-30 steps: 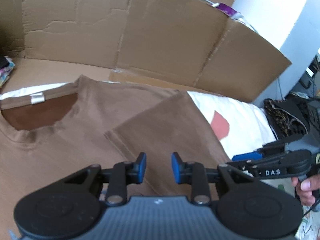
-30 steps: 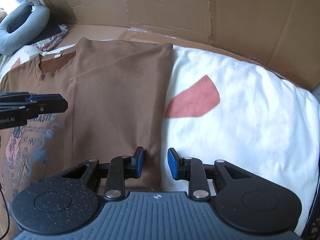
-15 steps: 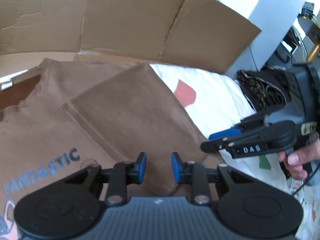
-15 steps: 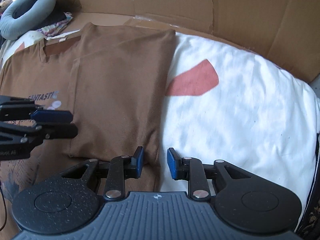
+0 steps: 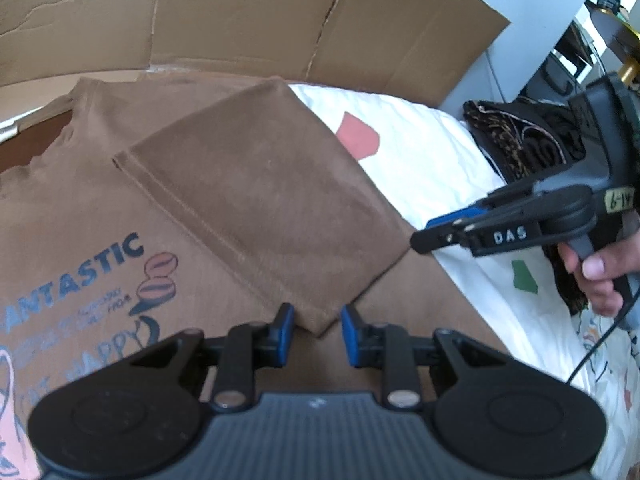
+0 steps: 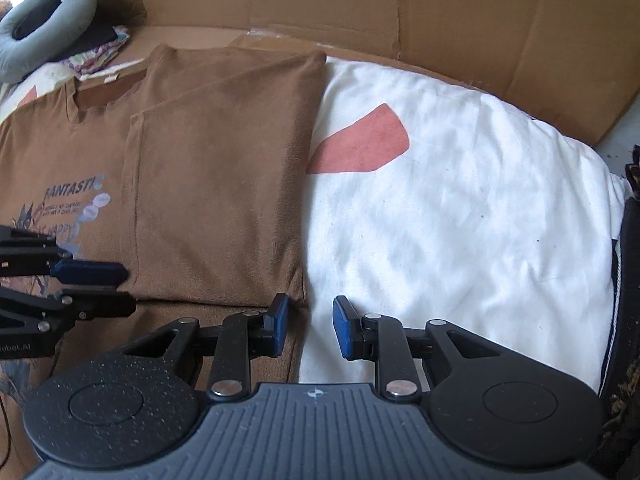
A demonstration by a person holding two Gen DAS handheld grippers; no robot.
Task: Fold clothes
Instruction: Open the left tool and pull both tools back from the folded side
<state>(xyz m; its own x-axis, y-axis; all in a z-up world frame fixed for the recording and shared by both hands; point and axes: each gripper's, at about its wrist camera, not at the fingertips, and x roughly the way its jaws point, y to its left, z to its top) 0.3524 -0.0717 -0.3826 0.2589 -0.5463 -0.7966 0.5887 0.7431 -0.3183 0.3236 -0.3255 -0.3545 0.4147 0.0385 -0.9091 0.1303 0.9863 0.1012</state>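
A brown T-shirt (image 5: 100,184) with a blue "FANTASTIC" print lies flat on a white bed sheet (image 5: 420,152). Its right sleeve (image 5: 256,200) is folded inward over the chest. My left gripper (image 5: 319,334) hovers open just above the sleeve's lower corner, with nothing pinched. In the right wrist view the same shirt (image 6: 80,140) and folded sleeve (image 6: 216,200) lie to the left. There my right gripper (image 6: 311,328) stands open over the shirt's right edge, where it meets the sheet (image 6: 440,220). The left gripper (image 6: 126,288) shows at the left, the right gripper (image 5: 426,232) in the left wrist view.
A cardboard wall (image 5: 240,20) runs along the far side of the bed, also seen as cardboard (image 6: 440,20). A grey neck pillow (image 6: 36,36) and patterned cloth lie at the far left. A dark patterned garment (image 5: 516,136) sits off the bed's right edge. A hand (image 5: 600,276) holds the right gripper.
My left gripper has moved down along the shirt, from near the collar to the sleeve's lower corner; the print came into view. The right gripper drew back slightly along the shirt's edge.
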